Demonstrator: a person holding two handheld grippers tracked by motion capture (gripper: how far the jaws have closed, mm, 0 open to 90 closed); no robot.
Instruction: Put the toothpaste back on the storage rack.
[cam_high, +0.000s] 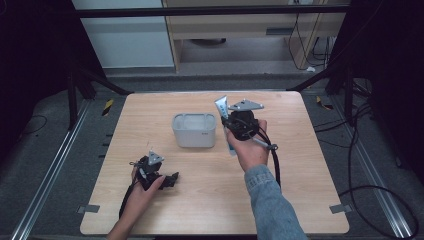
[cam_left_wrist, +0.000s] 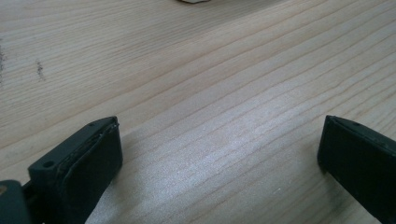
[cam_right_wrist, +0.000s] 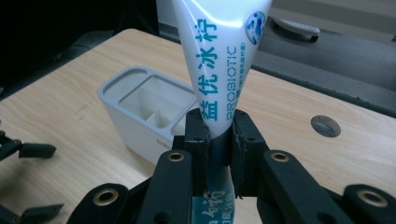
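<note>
With our right hand-held gripper (cam_right_wrist: 218, 154) clamped on the toothpaste tube (cam_right_wrist: 219, 60) beside the white holder (cam_high: 194, 130), left hand-held gripper (cam_left_wrist: 219, 154) apart, we should keep the tube upright over a compartment.

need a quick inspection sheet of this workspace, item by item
surface: light wooden table, bare around the things.
job's things: white toothpaste tube with blue print, held above the table beside a grey-white compartment holder.
clutter: nothing seen.
grippers: right gripper shut on the tube; left gripper open, low over bare wood, near the front left of the table.
cables: black cable trails from the right gripper; more on the floor at right.
surroundings: dark frame, grey floor, pale cabinets behind.
</note>
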